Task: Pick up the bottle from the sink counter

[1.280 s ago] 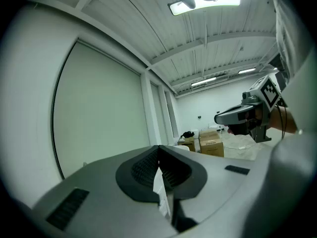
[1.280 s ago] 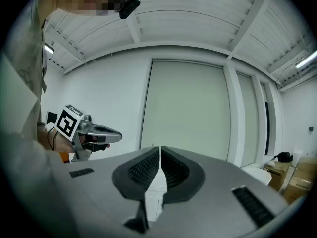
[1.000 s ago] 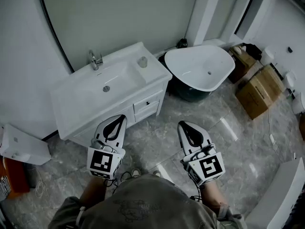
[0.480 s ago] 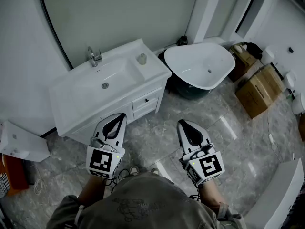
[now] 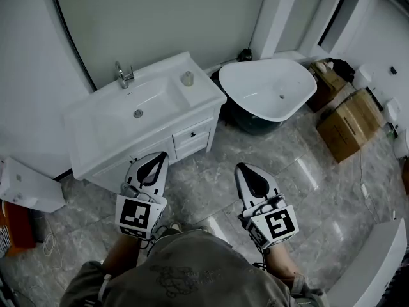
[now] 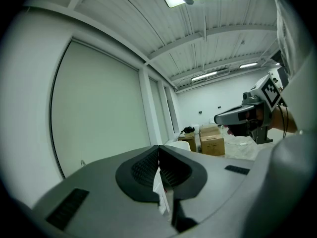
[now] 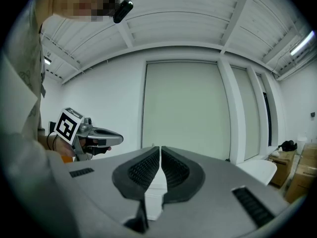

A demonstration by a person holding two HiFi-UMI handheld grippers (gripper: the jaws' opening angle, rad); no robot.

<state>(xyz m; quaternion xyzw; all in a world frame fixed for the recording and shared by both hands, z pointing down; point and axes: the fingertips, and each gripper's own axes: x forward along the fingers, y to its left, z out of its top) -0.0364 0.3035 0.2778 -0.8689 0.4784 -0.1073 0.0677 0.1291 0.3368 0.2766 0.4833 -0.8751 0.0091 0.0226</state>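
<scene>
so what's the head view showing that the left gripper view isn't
Only the head view shows the bottle standing on the sink counter and the grey floor. Only the left gripper view shows the ceiling lights and the left gripper close up, shut with nothing held. Both show the right gripper and the cardboard boxes.

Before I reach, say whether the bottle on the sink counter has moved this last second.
No. The bottle keeps its spot on the counter's right end, as far from the faucet as before; only the view shifted.
</scene>
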